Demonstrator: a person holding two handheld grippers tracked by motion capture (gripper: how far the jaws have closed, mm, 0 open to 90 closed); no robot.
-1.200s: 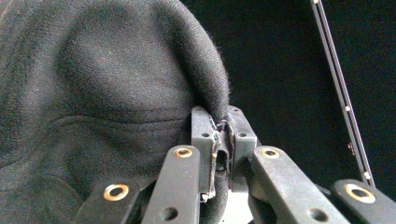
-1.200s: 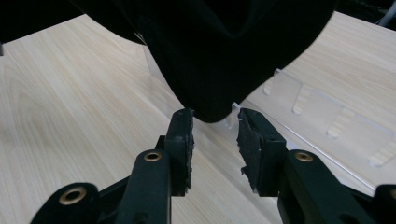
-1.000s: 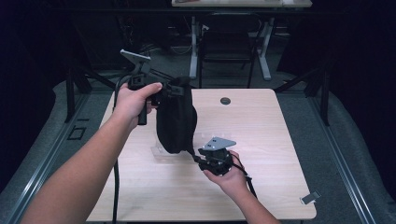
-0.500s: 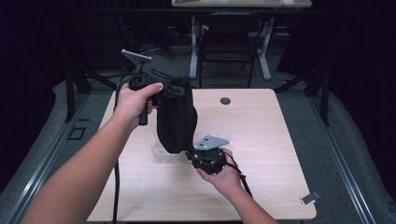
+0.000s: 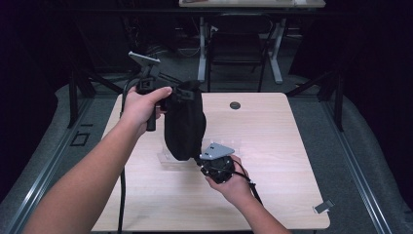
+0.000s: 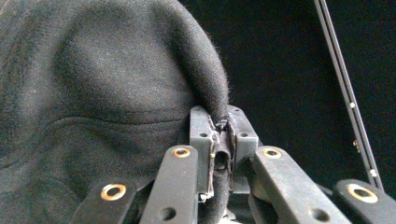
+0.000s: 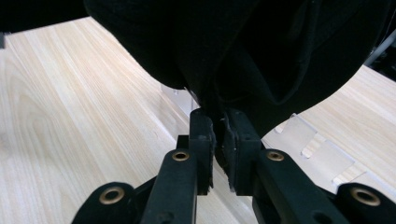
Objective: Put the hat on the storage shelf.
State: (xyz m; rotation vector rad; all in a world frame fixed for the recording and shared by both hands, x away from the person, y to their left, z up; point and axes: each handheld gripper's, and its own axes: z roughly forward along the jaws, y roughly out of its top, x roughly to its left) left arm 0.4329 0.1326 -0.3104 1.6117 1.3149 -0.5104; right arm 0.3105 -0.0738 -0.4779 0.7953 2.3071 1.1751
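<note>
The right gripper [image 5: 207,163] has slid a little toward the pouch [image 5: 184,124] since a second ago, and its fingers [image 7: 201,135] have just been closing; they are now clenched on the pouch's lower edge, a fold of cloth pinched between the pads. The pouch, the left gripper [image 5: 165,97] and the left hand [image 5: 141,105] sit as they did before.

Nearest, the right hand [image 5: 234,181] cups the gripper's black body, with a grey three-cornered plate on top and a cable trailing back along the wrist. In the right gripper view the cloth [image 7: 233,51] hangs in smooth, heavy curves above pale wood with long straight grain.

The pouch is a soft black sack, rounded at the bottom and gathered at the top, hanging above the tabletop [image 5: 287,146] between the two grippers. Just under it lies a clear, flat plastic piece [image 5: 170,158] with slotted edges.

Farther off, the left gripper's fingers [image 6: 201,135] are clamped on the pouch's upper rim, where the left gripper view shows a fuzzy, felt-like knit [image 6: 102,93] with a rolled hem squeezed between the hard black pads.

Beyond, a small dark round disc [image 5: 235,105] sits in the tabletop near its far edge.
</note>
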